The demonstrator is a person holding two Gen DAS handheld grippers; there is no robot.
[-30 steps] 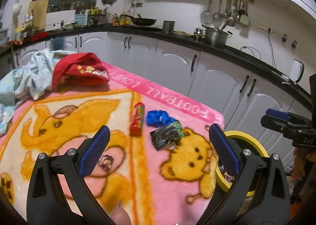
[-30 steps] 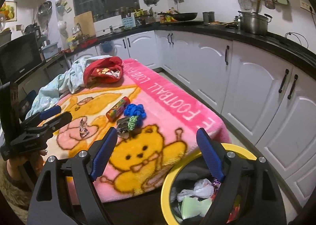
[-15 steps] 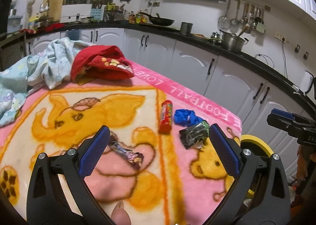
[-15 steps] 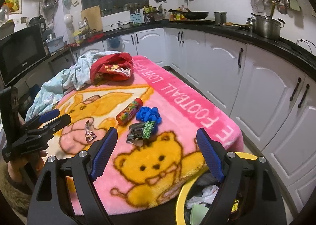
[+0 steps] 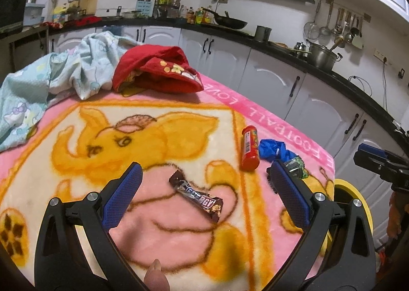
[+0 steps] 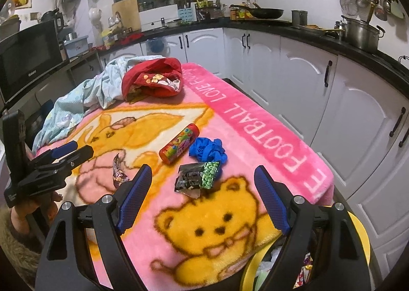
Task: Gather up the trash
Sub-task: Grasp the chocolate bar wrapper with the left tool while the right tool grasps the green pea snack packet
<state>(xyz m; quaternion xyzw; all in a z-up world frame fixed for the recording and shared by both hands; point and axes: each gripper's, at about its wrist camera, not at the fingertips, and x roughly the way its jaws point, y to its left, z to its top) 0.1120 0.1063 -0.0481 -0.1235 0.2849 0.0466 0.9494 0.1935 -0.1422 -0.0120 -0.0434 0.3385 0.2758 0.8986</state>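
Observation:
Trash lies on a pink cartoon blanket [image 5: 158,137]. A brown energy-bar wrapper [image 5: 196,196] sits just ahead of my left gripper [image 5: 204,178], which is open and empty above it. A red candy tube [image 5: 249,147], a crumpled blue piece [image 5: 274,151] and a black-and-green packet [image 6: 198,176] lie further right. My right gripper [image 6: 203,181] is open and empty, with the black-and-green packet in line between its fingers. The same bar wrapper [image 6: 119,173] shows at the left of the right wrist view. A yellow-rimmed bin [image 6: 359,237] with trash inside stands below the blanket's corner.
A red cloth [image 5: 156,72] and a light blue cloth [image 5: 51,81] are heaped at the blanket's far end. White cabinets [image 6: 332,102] under a black counter run close along the right. A microwave [image 6: 28,56] stands at the left.
Both grippers have moved leftward from the bin over the blanket and a little lower. The bar wrapper has come between the left fingers; the bin has slid to the frame edges.

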